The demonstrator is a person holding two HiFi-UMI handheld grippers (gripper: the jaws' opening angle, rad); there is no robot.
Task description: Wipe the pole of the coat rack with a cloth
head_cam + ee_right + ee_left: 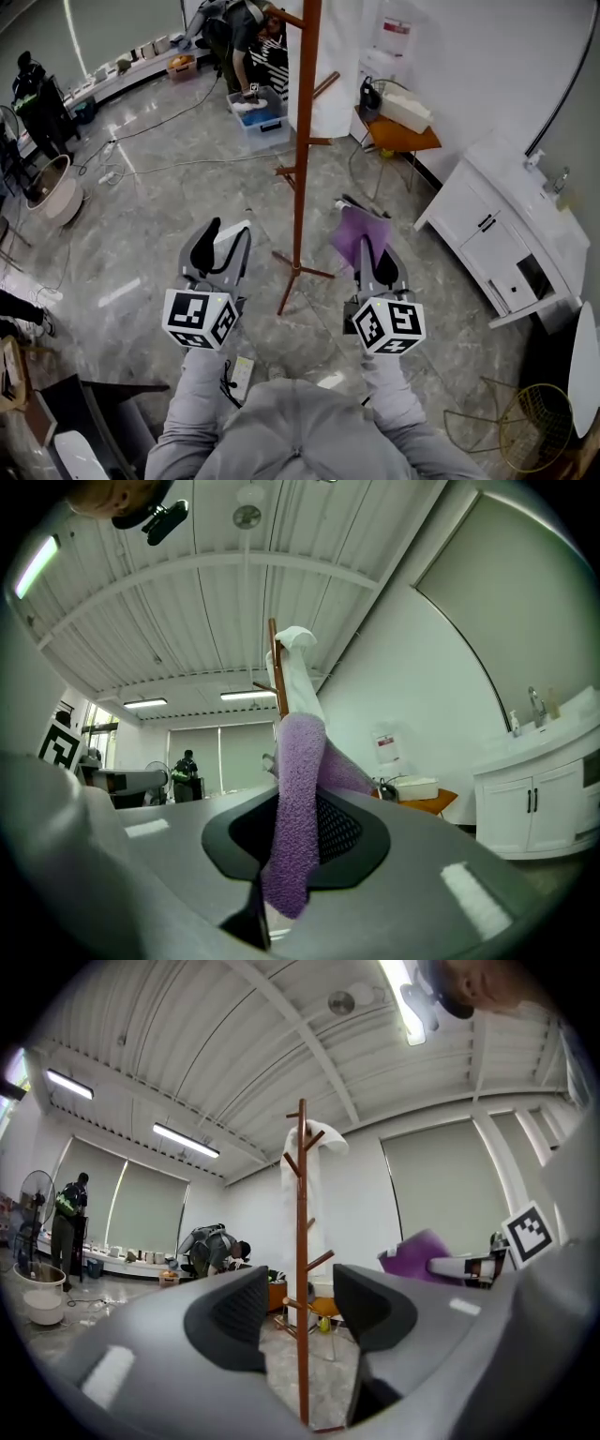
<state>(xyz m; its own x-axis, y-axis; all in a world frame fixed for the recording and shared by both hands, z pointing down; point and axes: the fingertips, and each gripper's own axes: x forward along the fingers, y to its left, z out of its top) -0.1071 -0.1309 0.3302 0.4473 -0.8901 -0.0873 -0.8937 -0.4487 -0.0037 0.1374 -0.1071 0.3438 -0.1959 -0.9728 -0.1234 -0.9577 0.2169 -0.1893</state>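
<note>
The coat rack's brown wooden pole (302, 141) rises from its legs on the floor between my two grippers, a little ahead of them. A white garment hangs near its top (314, 1147). My right gripper (367, 246) is shut on a purple cloth (356, 232) that folds over the jaws (295, 808); it sits just right of the pole's base, apart from it. My left gripper (221, 246) is open with nothing held; the pole (302, 1269) shows through its gap, well beyond the fingertips.
A white cabinet with a sink (511, 234) stands at the right, and an orange side table (405, 136) behind the rack. A person bends over a blue bin (258, 108) at the back. Cables (141, 169) cross the glossy floor; a wire basket (534, 427) is lower right.
</note>
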